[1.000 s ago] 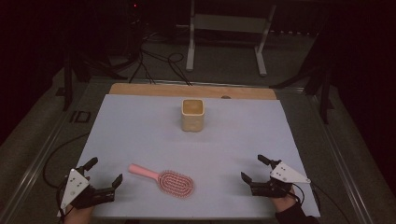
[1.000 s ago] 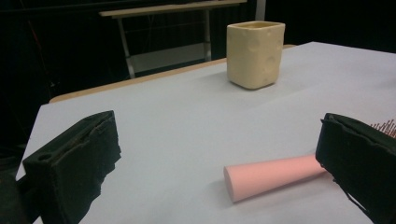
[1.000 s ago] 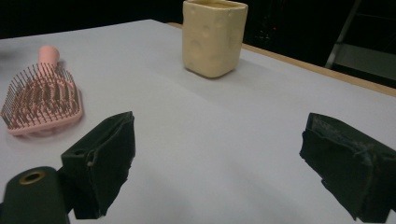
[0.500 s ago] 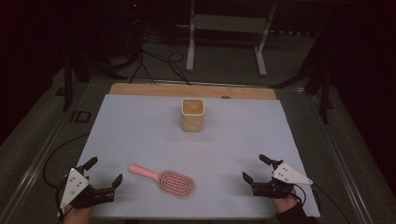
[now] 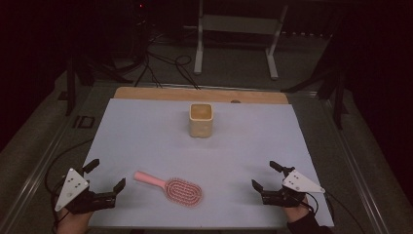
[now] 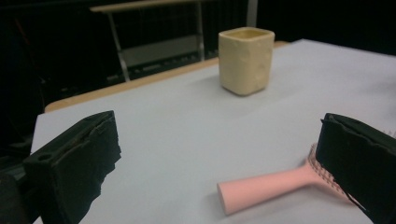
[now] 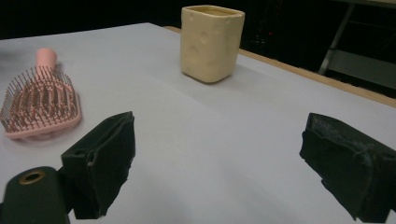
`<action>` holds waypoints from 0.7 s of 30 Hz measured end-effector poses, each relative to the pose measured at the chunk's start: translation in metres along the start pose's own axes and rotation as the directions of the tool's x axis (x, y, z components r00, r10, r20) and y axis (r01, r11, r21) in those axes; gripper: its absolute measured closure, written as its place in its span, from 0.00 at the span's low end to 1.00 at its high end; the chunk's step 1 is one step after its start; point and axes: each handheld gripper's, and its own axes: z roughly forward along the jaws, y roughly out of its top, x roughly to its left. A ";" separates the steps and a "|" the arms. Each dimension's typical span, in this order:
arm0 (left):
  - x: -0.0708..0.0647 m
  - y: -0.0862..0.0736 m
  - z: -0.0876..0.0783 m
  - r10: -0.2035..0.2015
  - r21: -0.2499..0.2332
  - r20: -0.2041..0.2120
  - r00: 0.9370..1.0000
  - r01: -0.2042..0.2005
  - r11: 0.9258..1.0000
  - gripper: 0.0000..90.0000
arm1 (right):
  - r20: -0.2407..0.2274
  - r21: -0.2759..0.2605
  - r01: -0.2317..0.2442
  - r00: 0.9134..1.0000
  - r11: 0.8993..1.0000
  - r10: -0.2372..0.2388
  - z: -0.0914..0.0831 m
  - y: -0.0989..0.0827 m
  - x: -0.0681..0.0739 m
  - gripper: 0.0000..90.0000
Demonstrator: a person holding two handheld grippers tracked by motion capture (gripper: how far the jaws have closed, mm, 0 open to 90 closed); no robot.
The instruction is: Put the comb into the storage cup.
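Observation:
A pink hairbrush (image 5: 171, 187) lies bristles-up near the front of the white table, its handle pointing left (image 6: 266, 186) (image 7: 39, 100). A cream square cup (image 5: 201, 119) stands upright toward the back centre (image 6: 245, 60) (image 7: 211, 42). My left gripper (image 5: 104, 174) rests open at the front left, just left of the brush handle, with nothing between its jaws. My right gripper (image 5: 265, 175) sits open at the front right, well apart from the brush and holding nothing.
A wooden strip (image 5: 195, 94) runs along the table's far edge. Behind it stand a metal frame stand (image 5: 236, 39) and cables (image 5: 160, 68) on the dark floor. White table surface (image 5: 146, 141) spreads between the cup and the grippers.
Both grippers have stayed near the front edge, shifting only slightly. The brush and cup have not moved.

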 end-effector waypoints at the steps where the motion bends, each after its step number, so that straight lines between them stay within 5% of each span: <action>1: 0.001 0.004 0.001 -0.010 0.012 0.013 1.000 0.010 1.000 0.00 | 0.000 0.000 -0.002 1.000 1.000 0.002 0.000 0.000 0.000 0.11; 9: 0.004 0.028 0.011 -0.030 0.086 0.088 0.996 0.023 0.996 0.00 | -0.001 0.003 -0.008 1.000 1.000 0.008 0.000 -0.001 -0.001 0.11; 21: 0.005 0.047 0.039 0.016 0.127 0.167 0.986 -0.038 0.991 0.00 | -0.015 0.004 -0.009 1.000 1.000 0.009 0.001 -0.001 0.000 0.11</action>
